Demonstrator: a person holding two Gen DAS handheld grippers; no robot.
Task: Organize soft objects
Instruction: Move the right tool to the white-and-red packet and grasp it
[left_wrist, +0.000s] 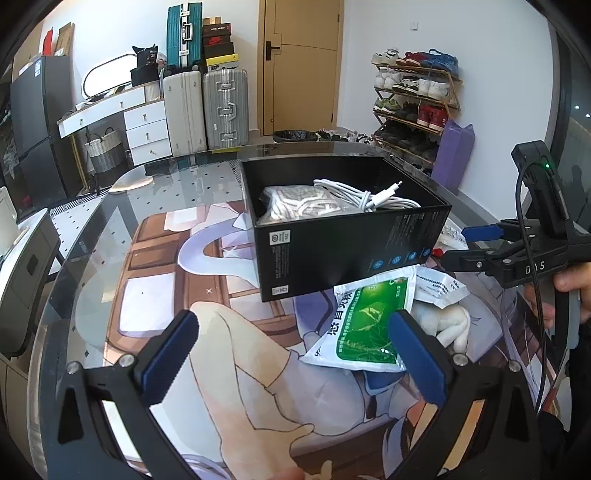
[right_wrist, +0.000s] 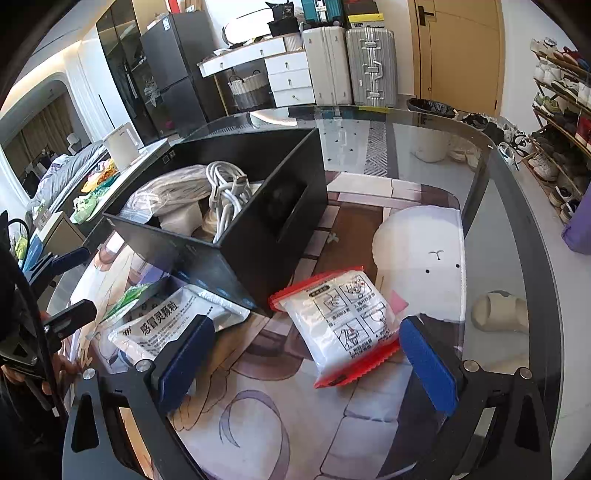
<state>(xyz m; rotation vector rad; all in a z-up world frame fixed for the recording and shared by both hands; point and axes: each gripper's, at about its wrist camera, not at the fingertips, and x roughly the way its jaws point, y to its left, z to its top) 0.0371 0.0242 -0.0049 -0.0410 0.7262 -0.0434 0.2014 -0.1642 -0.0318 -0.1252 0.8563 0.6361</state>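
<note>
Right gripper jaws wide apart, empty; red-edged packet lies flat on the mat just ahead between the pads, nearer the right pad, long axis running diagonally from upper left to lower right across the gap. Left gripper also apart and empty, green packet just ahead by its right pad, white packet half under it. Black box, already holding cable and a bagged item, stands just behind both packets; the right looks best placed for the red one.
</note>
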